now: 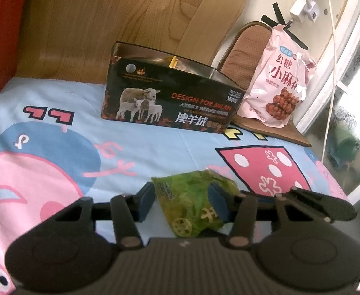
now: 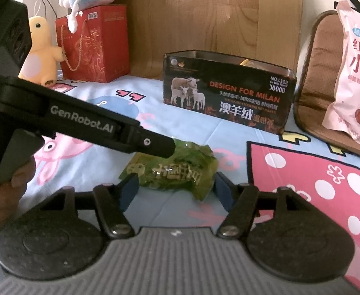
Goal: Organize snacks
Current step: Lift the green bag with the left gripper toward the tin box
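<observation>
One black tin (image 1: 170, 98), open-topped at frame centre on the cartoon bedsheet (image 1: 56, 113), holds yellowish wrappers, barely visible. A pink snack bag (image 1: 278, 81) leans at the upper right. The green snack packet (image 1: 192, 204) lies at lower centre between the left gripper (image 1: 183, 202)'s spread jaws, touching the right pad. The right gripper (image 2: 177, 188), jaws open, flanks the same packet.

We cannot tell what lies inside the black tin (image 1: 170, 100); beside it, the pink bag (image 2: 357, 91) is cropped by the frame edge.
</observation>
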A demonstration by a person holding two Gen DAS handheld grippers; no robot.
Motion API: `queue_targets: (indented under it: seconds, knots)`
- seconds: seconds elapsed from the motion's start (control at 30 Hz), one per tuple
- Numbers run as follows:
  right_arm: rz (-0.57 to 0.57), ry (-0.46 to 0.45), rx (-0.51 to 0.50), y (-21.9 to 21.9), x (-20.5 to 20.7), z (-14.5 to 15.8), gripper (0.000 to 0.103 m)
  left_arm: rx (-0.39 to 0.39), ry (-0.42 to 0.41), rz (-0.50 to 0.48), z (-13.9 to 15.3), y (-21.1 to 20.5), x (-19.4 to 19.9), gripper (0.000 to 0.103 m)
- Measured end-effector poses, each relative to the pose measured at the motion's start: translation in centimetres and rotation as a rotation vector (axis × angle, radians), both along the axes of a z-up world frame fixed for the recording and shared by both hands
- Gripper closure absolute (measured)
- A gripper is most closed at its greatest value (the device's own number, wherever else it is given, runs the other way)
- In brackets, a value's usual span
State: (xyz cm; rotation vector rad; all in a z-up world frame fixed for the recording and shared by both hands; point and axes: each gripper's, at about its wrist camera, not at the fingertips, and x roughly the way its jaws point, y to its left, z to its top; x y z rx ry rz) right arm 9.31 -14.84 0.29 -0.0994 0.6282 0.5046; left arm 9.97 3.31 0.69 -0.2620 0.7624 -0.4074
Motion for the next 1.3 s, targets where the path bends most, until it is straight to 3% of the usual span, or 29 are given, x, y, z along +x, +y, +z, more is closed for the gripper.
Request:
queue_targets:
  seconds: [0.07,0.13,0.5,0.57,0.67,0.77,0.97,1.23,1.3]
  knots:
    - [-0.01,-0.005,0.001,-0.1,0.0,0.0,0.041,-0.012,0.001,-0.004,0.0,0.1,0.0,0.06]
    - [-0.022,-0.006,0.01,-0.2,0.0,0.1,0.046,-0.059,0.003,-0.032,0.1,0.3,0.0,0.071]
    - [-0.056,-0.041,0.036,-0.7,-0.4,0.4,0.064,-0.089,0.01,-0.03,0.0,0.6,0.2,0.071]
    - [-0.057,-0.043,0.038,-0.8,-0.5,0.4,0.065,-0.096,0.015,-0.025,-0.1,0.8,0.2,0.077]
    - [-0.057,-0.037,0.041,-0.8,-0.4,0.4,0.062,-0.112,0.029,-0.01,-0.3,1.3,0.5,0.081]
    - [-0.05,0.017,0.06,-0.9,0.3,0.1,0.047,-0.117,0.061,0.017,-0.7,1.9,1.0,0.09]
    - [-0.03,0.006,0.012,0.2,-0.1,0.0,0.039,-0.192,0.091,0.01,-1.1,2.5,1.3,0.092]
    - [-0.065,-0.038,0.058,-0.9,-0.3,0.3,0.069,-0.266,0.108,0.002,-0.6,2.6,1.1,0.092]
    - [-0.07,-0.055,0.082,-1.2,-0.5,0.5,0.071,-0.282,0.101,-0.005,0.1,2.5,1.0,0.092]
